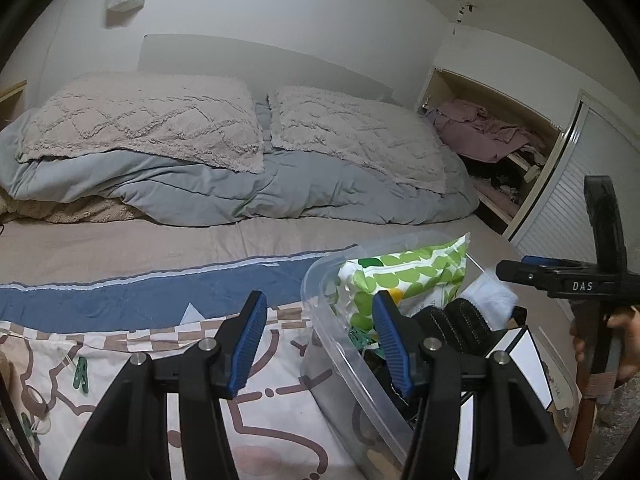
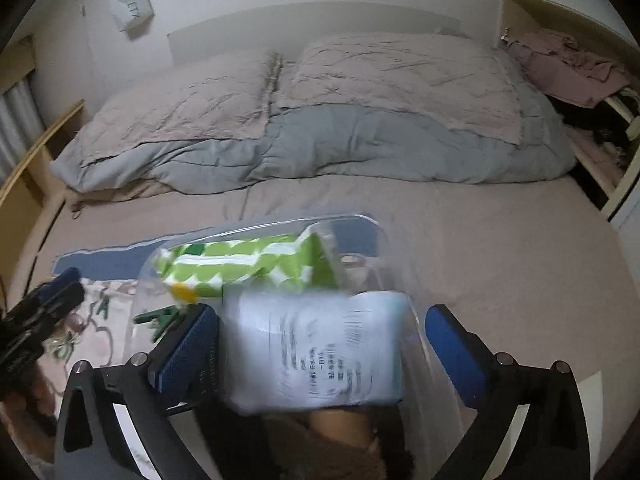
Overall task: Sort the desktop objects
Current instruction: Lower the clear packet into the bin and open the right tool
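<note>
Two hand-held grippers work over a clear plastic storage bin (image 1: 320,320) that sits on the bed (image 1: 120,248), in the lower middle of both views. Directly between the wide-spread blue pads of the right hand-held gripper (image 2: 320,348) lies a white soft packet printed with dark text (image 2: 316,352), blurred, its long axis running roughly across the frame from pad to pad. The left pad appears to touch or nearly touch the packet's edge, while the right pad stands clear of it, so I judge the packet released rather than gripped; it looks to be over or in the bin, just below a green-and-white patterned wipes pack (image 2: 248,264).

With no earlier view I cannot say more of how it got there.

In the left wrist view, the left hand-held gripper (image 1: 320,340) is partly open and empty, one pad outside the bin wall, the other over its contents. Green plastic clothes pegs (image 1: 82,374) on the patterned cloth at lower left lie nearer this gripper, likely the next things to sort.
</note>
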